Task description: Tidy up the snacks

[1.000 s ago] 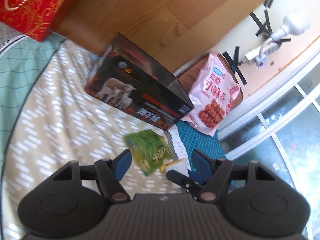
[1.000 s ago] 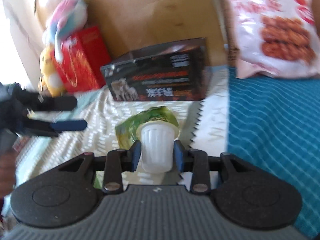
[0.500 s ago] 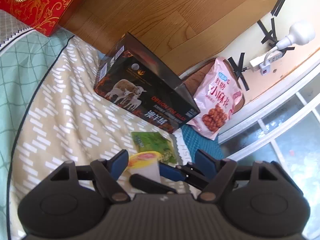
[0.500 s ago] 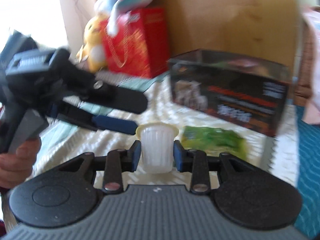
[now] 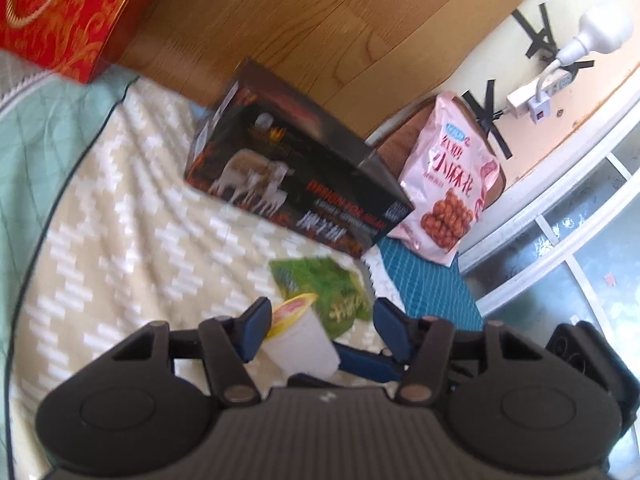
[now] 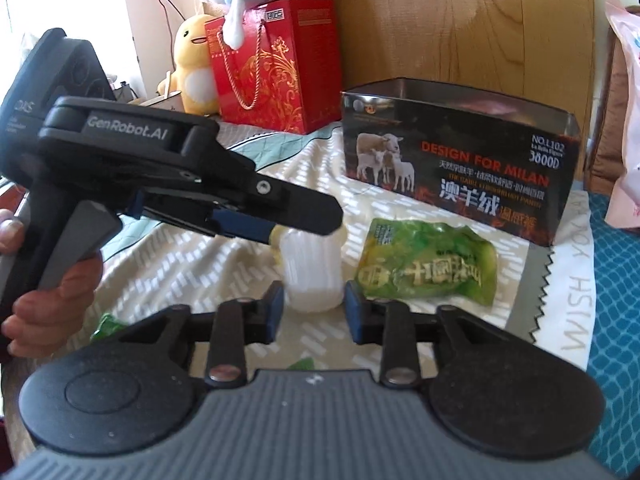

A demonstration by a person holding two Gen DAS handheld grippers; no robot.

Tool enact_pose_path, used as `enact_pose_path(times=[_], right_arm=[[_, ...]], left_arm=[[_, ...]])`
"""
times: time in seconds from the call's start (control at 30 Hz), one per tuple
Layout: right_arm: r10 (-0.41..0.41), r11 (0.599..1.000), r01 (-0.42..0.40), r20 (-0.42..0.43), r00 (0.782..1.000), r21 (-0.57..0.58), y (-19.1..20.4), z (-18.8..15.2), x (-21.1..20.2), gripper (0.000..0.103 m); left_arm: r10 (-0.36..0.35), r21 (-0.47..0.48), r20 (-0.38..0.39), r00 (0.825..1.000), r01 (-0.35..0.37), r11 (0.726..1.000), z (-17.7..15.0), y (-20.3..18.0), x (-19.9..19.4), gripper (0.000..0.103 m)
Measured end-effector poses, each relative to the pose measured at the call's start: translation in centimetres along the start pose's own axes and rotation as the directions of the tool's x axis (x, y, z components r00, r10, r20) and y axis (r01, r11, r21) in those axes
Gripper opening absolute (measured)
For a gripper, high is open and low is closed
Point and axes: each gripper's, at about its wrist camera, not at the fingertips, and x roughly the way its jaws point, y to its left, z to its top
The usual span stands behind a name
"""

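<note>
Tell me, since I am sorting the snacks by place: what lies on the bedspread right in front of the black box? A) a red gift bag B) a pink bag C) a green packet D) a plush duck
C: the green packet lies flat just before the black box.

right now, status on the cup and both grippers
Right gripper shut on white cup. Left gripper closing around its lid end, not clamped. Green packet lies beyond, nothing blocking.

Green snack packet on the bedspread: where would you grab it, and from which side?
Probably its thin sealed edge, from above on the near side: the green packet lies flat and puffy, and the black box stands close behind it.
</note>
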Motion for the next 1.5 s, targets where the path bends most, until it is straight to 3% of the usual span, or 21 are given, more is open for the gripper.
enact_pose_path(times=[0.13, 0.3, 0.4, 0.47, 0.57, 0.7, 0.87, 1.0, 1.13, 1.3, 1.37, 1.5], right_arm=[[-0.047, 0.997, 0.051, 0.086, 0.995, -0.051, 0.3, 1.3, -0.7, 0.033], [-0.117, 0.992, 0.126, 0.204, 0.972, -0.032, -1.6, 4.9, -1.2, 0.033], [-0.143, 0.989, 0.149, 0.233, 0.962, -0.008, -3.0, 7.3, -0.1, 0.033], [-0.165, 0.985, 0.171, 0.250, 0.954, -0.001, -3.7, 8.7, 1.3, 0.033], [-0.173, 0.984, 0.176, 0.241, 0.955, 0.009, -4.6, 9.8, 3.3, 0.035], [-0.157, 0.987, 0.138, 0.262, 0.952, 0.088, -5.6, 9.1, 2.0, 0.036], [-0.106, 0.972, 0.043, 0.273, 0.956, 0.229, -7.6, 5.1, -2.5, 0.036], [-0.108, 0.919, 0.033, 0.169, 0.980, 0.394, -10.4, 1.1, -3.0, 0.037], [-0.040, 0.833, -0.034, 0.121, 0.992, 0.552, -12.8, -1.4, -2.1, 0.037], [0.060, 0.819, -0.119, 0.122, 0.991, 0.561, -12.0, -1.3, -1.3, 0.038], [0.031, 0.854, -0.086, 0.115, 0.993, 0.513, -10.7, -1.3, -1.5, 0.039], [0.014, 0.858, -0.069, 0.111, 0.994, 0.510, -10.9, -1.3, -1.1, 0.024]], left_arm=[[-0.031, 0.059, 0.047, 0.998, 0.028, 0.998, 2.6, -1.7, -0.3, 0.057], [-0.053, 0.160, 0.128, 0.990, 0.032, 0.987, 7.2, -4.5, 0.7, 0.057], [-0.042, 0.157, 0.188, 0.981, 0.012, 0.987, 9.6, -4.9, 1.8, 0.061], [-0.013, 0.143, 0.229, 0.973, -0.020, 0.990, 10.8, -4.7, 2.7, 0.070], [0.055, 0.102, 0.224, 0.973, -0.079, 0.992, 11.8, -3.8, 4.1, 0.072], [0.057, 0.090, 0.228, 0.972, -0.079, 0.993, 10.3, -3.0, 3.3, 0.072], [0.027, 0.084, 0.243, 0.970, -0.049, 0.995, 7.1, -2.1, 0.0, 0.072], [0.005, -0.022, 0.087, 0.996, -0.003, 1.000, 4.1, -0.1, 0.8, 0.071], [-0.025, -0.107, -0.054, 0.998, 0.019, 0.994, 1.5, 1.1, 3.0, 0.065], [-0.041, -0.109, -0.062, 0.997, 0.034, 0.993, 0.3, 1.0, 3.9, 0.063], [-0.047, -0.095, -0.054, 0.997, 0.042, 0.995, 0.0, 1.0, 3.9, 0.063], [-0.059, -0.095, -0.030, 0.998, 0.056, 0.994, -0.2, 1.5, 3.6, 0.060]])
